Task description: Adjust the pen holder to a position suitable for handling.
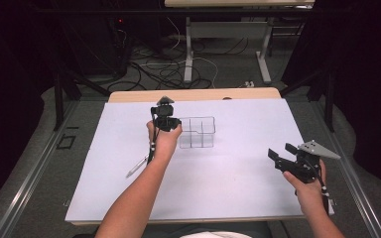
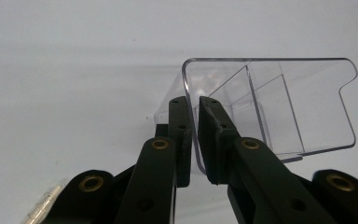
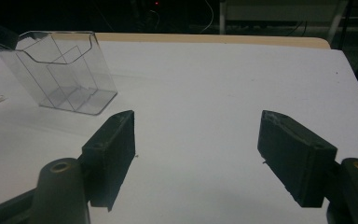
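Clear plastic organizer (image 1: 197, 132) with inner dividers, standing upright near the middle of the white bench (image 1: 238, 188), slightly toward the far edge. Left tongs (image 2: 193, 116) nearly closed over the organizer's near-left wall — one jaw outside, one inside, the thin clear wall running between them, pads apparently just on it. Seen from above, left tongs (image 1: 165, 120) held from overhead by the left hand (image 1: 162, 141), touching the organizer's left end. Right tongs (image 3: 196, 140) spread wide with nothing between them, held just above bare bench off to the right and well apart from the organizer; also seen from above at the bench's right side (image 1: 284, 157), gripped by the right hand (image 1: 308, 191).

A pen (image 1: 137, 166) lying on the bench near the left forearm, untouched — likely meant for one of the compartments, though that is only a guess.

Judged progress: early. Grip on the organizer's wall seemingly made, nothing yet loaded into any compartment, all divisions visibly empty. Left to do, probably: steadying or repositioning the organizer, then picking up the pen and dropping it in.
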The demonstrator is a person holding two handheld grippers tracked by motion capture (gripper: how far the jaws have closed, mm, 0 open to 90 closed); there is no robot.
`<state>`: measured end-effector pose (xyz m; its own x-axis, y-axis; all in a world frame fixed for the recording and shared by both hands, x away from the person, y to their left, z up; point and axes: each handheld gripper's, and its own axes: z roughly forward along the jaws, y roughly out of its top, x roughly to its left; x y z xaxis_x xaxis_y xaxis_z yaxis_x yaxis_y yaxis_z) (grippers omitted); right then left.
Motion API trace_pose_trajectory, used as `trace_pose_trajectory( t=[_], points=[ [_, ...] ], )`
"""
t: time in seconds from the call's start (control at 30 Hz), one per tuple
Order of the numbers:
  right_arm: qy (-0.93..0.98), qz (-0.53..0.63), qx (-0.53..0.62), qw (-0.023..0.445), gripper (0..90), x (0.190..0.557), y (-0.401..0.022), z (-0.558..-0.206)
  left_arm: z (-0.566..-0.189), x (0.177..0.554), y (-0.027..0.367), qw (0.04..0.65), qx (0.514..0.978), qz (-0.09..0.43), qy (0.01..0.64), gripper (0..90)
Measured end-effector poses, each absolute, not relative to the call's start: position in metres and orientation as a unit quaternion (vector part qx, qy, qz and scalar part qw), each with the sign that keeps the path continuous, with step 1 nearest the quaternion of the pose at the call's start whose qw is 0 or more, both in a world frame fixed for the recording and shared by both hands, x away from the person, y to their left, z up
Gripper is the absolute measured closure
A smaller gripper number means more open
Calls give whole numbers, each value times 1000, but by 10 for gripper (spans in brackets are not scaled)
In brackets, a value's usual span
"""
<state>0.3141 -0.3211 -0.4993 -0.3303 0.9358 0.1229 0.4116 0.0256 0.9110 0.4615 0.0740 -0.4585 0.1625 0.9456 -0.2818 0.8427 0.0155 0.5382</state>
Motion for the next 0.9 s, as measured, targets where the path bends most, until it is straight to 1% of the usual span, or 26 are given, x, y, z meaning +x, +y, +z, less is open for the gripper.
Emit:
trace_pose_trajectory(
  t=[0.1, 0.13, 0.2, 0.23, 0.27, 0.3, 0.37, 0.4, 0.43, 0.53, 0.6, 0.63, 0.8, 0.9],
  points=[
    [659, 479, 510, 275, 270, 314, -321, -499, -456, 460, 76, 315, 701, 88, 633, 797],
    [659, 479, 510, 275, 270, 314, -321, -499, -455, 459, 77, 317, 703, 90, 630, 797],
    [657, 481, 510, 278, 269, 314, -322, -500, -454, 459, 80, 326, 702, 91, 626, 747],
    [657, 481, 510, 278, 269, 314, -322, -500, -454, 458, 81, 332, 700, 88, 626, 747],
    [655, 482, 512, 276, 269, 313, -321, -500, -452, 458, 84, 338, 699, 85, 624, 706],
    [655, 482, 512, 276, 269, 313, -321, -500, -452, 457, 87, 343, 702, 83, 619, 706],
    [654, 481, 511, 282, 269, 314, -321, -500, -450, 456, 92, 354, 704, 81, 610, 673],
    [653, 482, 513, 279, 268, 314, -321, -500, -449, 455, 95, 356, 707, 81, 605, 639],
    [653, 482, 513, 279, 268, 314, -321, -500, -447, 454, 98, 359, 708, 82, 602, 639],
    [658, 481, 509, 275, 266, 314, -321, -500, -443, 449, 106, 373, 712, 83, 589, 597],
    [658, 481, 511, 274, 265, 314, -321, -500, -441, 446, 112, 381, 714, 91, 580, 541],
    [658, 481, 511, 274, 265, 314, -321, -500, -440, 444, 115, 383, 716, 95, 576, 541],
    [659, 477, 512, 275, 265, 313, -321, -500, -441, 435, 127, 394, 721, 114, 558, 465],
    [659, 479, 510, 275, 265, 313, -320, -500, -442, 431, 133, 392, 728, 133, 547, 401]
  ],
)
